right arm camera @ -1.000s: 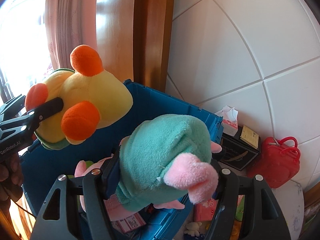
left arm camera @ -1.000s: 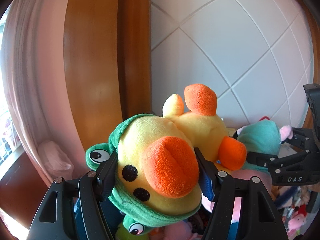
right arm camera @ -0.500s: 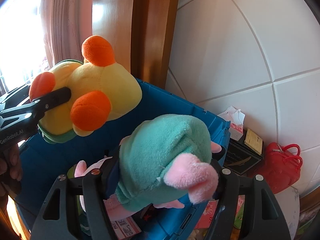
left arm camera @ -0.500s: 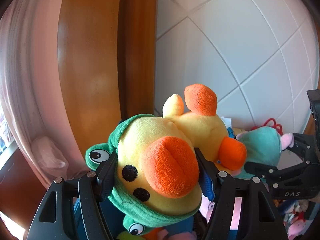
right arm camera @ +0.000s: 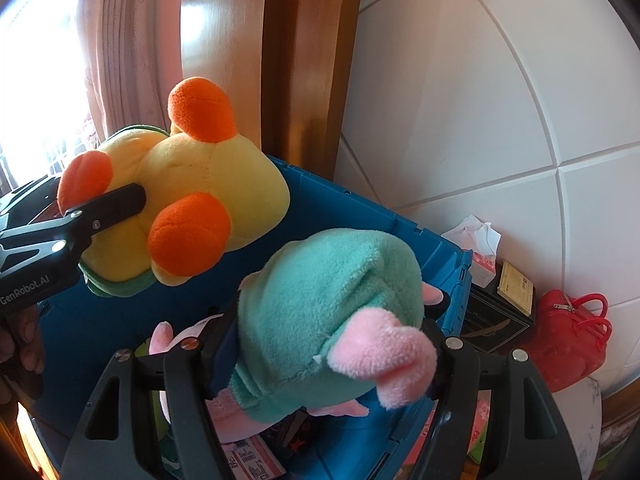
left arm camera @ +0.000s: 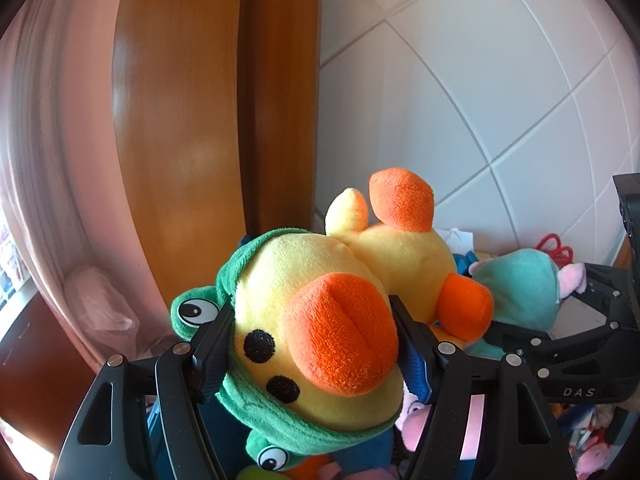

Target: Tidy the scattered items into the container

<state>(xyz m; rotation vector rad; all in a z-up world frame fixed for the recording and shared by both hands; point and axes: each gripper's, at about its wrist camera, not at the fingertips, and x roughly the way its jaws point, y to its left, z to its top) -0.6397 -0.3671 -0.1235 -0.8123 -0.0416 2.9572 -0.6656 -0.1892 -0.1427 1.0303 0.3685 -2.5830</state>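
Note:
A yellow duck plush [left arm camera: 320,320] with an orange beak and a green frog hood hangs upside down in my left gripper [left arm camera: 308,312]. The pads press on both sides of its head while the jaws are opening slightly. The right wrist view shows the duck [right arm camera: 208,200] over the left part of the blue bin [right arm camera: 360,216]. My right gripper [right arm camera: 332,316] is shut on a teal plush [right arm camera: 332,280] with pink ears, held above the bin's right half. That teal plush [left arm camera: 520,280] also shows at the right of the left wrist view.
Pink plush toys [right arm camera: 176,336] and small packets lie inside the bin. Behind it stand a wooden frame [right arm camera: 304,60], a pink curtain [right arm camera: 120,60] and a white tiled wall [right arm camera: 480,100]. A tissue pack [right arm camera: 480,268], a black box [right arm camera: 496,320] and a red handbag [right arm camera: 568,340] sit to the right.
Both grippers have carried their toys closer to the wall and a little lower over the bin. Each toy stays in its grip.

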